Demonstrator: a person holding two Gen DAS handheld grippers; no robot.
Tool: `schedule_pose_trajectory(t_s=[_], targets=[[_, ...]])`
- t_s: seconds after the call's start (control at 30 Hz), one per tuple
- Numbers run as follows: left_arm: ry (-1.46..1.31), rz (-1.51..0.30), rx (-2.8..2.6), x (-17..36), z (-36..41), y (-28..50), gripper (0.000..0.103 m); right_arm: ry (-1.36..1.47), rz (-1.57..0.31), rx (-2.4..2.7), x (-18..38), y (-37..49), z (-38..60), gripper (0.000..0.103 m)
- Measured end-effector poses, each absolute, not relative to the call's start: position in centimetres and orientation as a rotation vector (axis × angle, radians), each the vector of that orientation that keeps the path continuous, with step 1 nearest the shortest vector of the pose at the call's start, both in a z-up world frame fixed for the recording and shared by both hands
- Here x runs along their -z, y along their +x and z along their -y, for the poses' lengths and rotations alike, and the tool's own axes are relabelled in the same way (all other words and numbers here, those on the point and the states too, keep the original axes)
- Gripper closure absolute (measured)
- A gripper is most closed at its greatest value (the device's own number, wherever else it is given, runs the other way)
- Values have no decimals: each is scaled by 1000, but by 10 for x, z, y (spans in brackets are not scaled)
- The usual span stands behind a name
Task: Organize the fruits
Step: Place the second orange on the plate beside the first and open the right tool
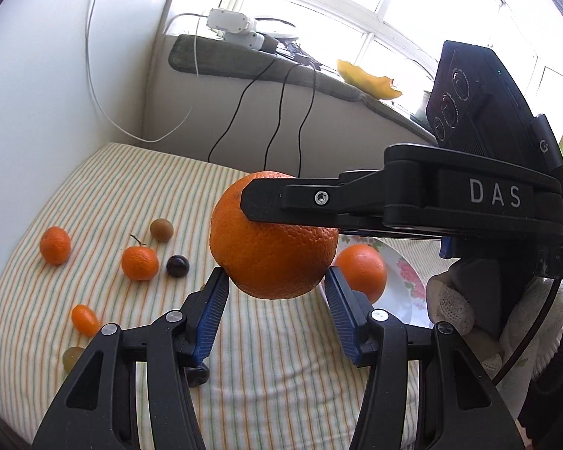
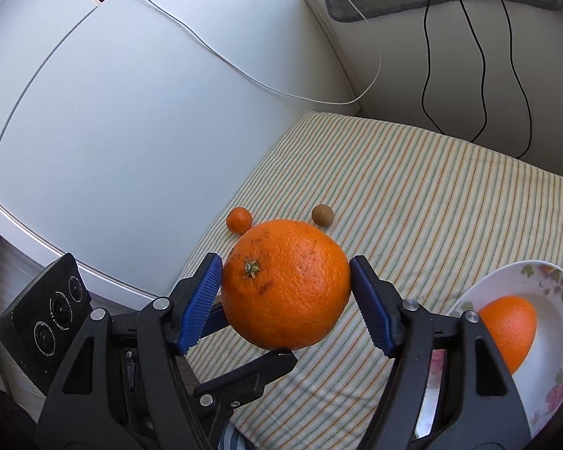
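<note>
A large orange hangs in the air above the striped cloth. My left gripper is shut on its lower part, both blue pads touching the peel. The right gripper's finger crosses the orange's upper face from the right; its other finger is hidden. In the right wrist view the same orange sits between the pads of my right gripper, which is shut on its widest part. A left finger shows beneath it. A second orange lies in the flowered plate, seen also as the plate.
Small fruits lie on the cloth at left: two mandarins, a brown fruit, a dark one, a kumquat. A gloved hand holds the right gripper. Black cables hang from the sill; a white cabinet stands left.
</note>
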State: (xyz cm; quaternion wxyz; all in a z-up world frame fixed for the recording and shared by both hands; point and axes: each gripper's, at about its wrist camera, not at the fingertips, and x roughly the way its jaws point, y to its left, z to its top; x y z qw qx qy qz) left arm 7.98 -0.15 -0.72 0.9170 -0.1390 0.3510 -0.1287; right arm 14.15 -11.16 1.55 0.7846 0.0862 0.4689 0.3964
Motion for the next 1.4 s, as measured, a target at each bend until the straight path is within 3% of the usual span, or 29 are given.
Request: schedule_pose_trajectory(t_s=[0.83,1.4], targets=[[-168,-807,518,23,156,96,51,327,-965,-610,14,120,278,30],[-149,-877,533,45,179,102,50,376,-1016,-581,46,128,301,30]])
